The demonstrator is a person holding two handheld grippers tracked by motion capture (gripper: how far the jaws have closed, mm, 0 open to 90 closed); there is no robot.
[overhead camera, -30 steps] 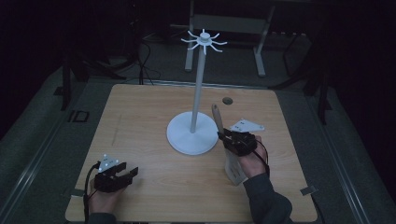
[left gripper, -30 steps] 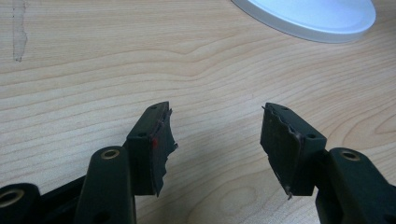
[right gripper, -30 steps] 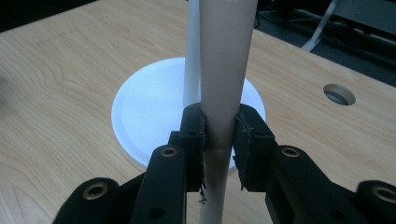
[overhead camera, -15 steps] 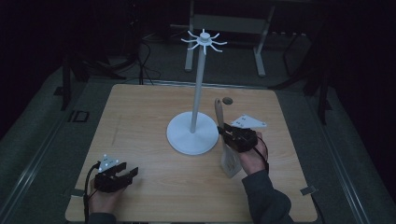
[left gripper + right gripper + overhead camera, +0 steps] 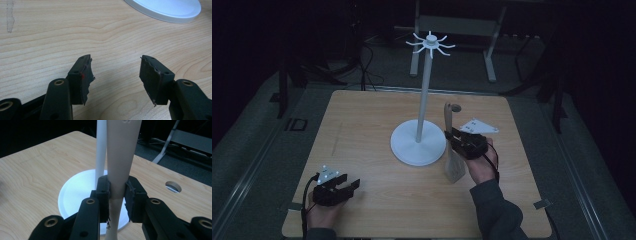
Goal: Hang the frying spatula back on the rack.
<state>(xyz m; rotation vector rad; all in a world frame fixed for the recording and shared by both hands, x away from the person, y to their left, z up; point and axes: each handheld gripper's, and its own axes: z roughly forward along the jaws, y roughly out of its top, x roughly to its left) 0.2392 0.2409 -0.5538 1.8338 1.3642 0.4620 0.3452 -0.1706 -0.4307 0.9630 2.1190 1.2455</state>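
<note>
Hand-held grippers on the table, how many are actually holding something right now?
1. The right hand-held gripper clamps the pale wooden spatula upright beside the white hook stand. The left hand-held gripper sits open at the near-left edge.

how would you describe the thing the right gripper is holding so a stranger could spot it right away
Start at the tall white stand rising from its round base mid-table. Just right of that base, the right gripper clamps a pale wooden spatula held upright, handle up and broad blade down. It is the one wooden utensil, slimmer and shorter than the white pole beside it.
</note>
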